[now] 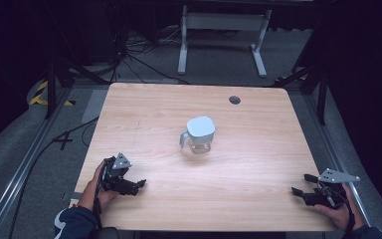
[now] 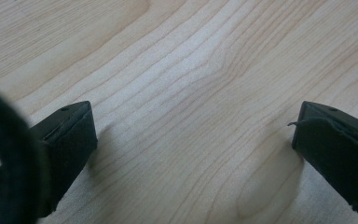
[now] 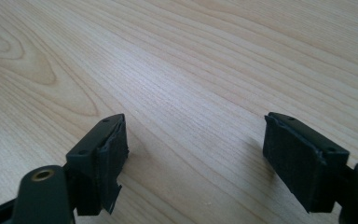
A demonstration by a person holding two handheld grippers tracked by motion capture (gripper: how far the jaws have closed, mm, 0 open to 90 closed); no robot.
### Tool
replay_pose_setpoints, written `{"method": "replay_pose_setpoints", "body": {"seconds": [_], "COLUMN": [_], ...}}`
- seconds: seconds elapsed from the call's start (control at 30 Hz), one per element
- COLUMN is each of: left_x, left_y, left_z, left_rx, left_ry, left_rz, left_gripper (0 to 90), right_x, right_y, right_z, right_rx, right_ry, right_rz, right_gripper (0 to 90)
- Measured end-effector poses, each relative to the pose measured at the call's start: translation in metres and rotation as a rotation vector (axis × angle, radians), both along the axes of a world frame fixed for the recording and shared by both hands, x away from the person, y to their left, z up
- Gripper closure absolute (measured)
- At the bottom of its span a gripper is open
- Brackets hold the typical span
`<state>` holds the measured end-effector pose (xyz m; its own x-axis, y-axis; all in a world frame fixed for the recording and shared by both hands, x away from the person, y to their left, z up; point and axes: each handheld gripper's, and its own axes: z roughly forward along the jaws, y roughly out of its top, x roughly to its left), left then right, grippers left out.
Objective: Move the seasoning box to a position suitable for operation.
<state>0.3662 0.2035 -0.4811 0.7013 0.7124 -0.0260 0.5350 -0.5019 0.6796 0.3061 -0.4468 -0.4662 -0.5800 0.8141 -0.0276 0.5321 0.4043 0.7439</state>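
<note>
Here, a clear jug (image 1: 199,135) with a pale lid stands upright at the middle of a wooden table (image 1: 144,109), its handle turned toward the left edge of the high view, untouched and well apart from both tools. The left gripper (image 1: 138,185) rests low at the near-left corner, its jaws spread wide over bare wood with nothing between them; the left gripper view confirms the gap. The right gripper (image 1: 301,184) sits at the near-right corner, jaws likewise wide apart and empty, pointing inward across the table. Judging by this layout, the work on the jug has not yet begun: no reach, no contact, no grip. Everything appears left to do, starting with an approach from either side. Whether the jug holds any liquid is hard to tell from above.
</note>
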Motion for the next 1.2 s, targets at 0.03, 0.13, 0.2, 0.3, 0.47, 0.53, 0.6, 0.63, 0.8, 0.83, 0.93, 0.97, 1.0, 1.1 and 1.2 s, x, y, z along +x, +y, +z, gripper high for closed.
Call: {"method": "replay_pose_setpoints", "body": {"seconds": [0.03, 0.13, 0.2, 0.3, 0.47, 0.53, 0.6, 0.63, 0.8, 0.83, 0.93, 0.97, 1.0, 1.1, 1.2], "left_x": [0.0, 0.0, 0.0, 0.001, -0.002, 0.002, 0.003, 0.007, 0.026, 0.026, 0.033, 0.035, 0.036, 0.044, 0.053], "left_y": [0.0, -0.001, 0.0, -0.001, -0.009, -0.015, -0.017, -0.02, -0.038, -0.038, -0.053, -0.057, -0.062, -0.077, -0.091], "left_z": [-0.001, 0.0, 0.0, -0.001, 0.001, 0.006, 0.009, 0.012, 0.048, 0.048, 0.071, 0.076, 0.082, 0.097, 0.104], "left_rx": [-0.004, -0.003, -0.003, -0.005, 0.011, 0.036, 0.038, 0.043, -0.089, -0.089, -0.154, -0.163, -0.191, -0.218, -0.246], "left_ry": [-0.006, -0.006, -0.006, -0.007, -0.001, 0.021, 0.019, 0.023, -0.106, -0.106, -0.175, -0.2, -0.22, -0.294, -0.32], "left_rz": [0.003, 0.006, 0.003, 0.0, -0.024, -0.026, -0.031, -0.045, -0.059, -0.059, -0.087, -0.104, -0.108, -0.142, -0.163], "left_gripper": [0.0, 0.0, 0.0, 0.0, 0.6, 4.6, 17.4, 17.4, 35.3, 41.8, 51.1, 57.2, 61.2, 77.8, 84.9], "right_x": [0.0, 0.0, 0.001, 0.003, 0.005, 0.005, 0.006, 0.007, 0.009, 0.009, 0.009, 0.01, 0.01, 0.01, 0.011], "right_y": [0.0, 0.001, 0.001, 0.003, 0.006, 0.005, 0.005, 0.005, 0.007, 0.007, 0.008, 0.008, 0.009, 0.007, 0.007], "right_z": [0.0, 0.0, 0.001, 0.002, 0.006, 0.008, 0.009, 0.01, 0.005, 0.005, 0.005, 0.004, 0.004, 0.002, 0.002], "right_rx": [-0.002, -0.007, -0.013, -0.021, -0.05, -0.021, -0.007, 0.002, -0.013, -0.013, -0.008, -0.007, -0.017, -0.004, 0.002], "right_ry": [-0.001, -0.005, -0.002, 0.002, -0.011, -0.013, -0.022, -0.026, -0.017, -0.017, -0.019, -0.015, -0.013, -0.009, -0.009], "right_rz": [0.001, 0.005, 0.016, 0.024, -0.008, -0.001, -0.002, -0.004, -0.008, -0.008, 0.003, 0.004, 0.004, 0.002, -0.001], "right_gripper": [22.0, 23.2, 24.2, 25.2, 38.1, 43.9, 44.0, 43.6, 40.5, 40.5, 39.4, 39.3, 38.7, 37.7, 36.1]}}
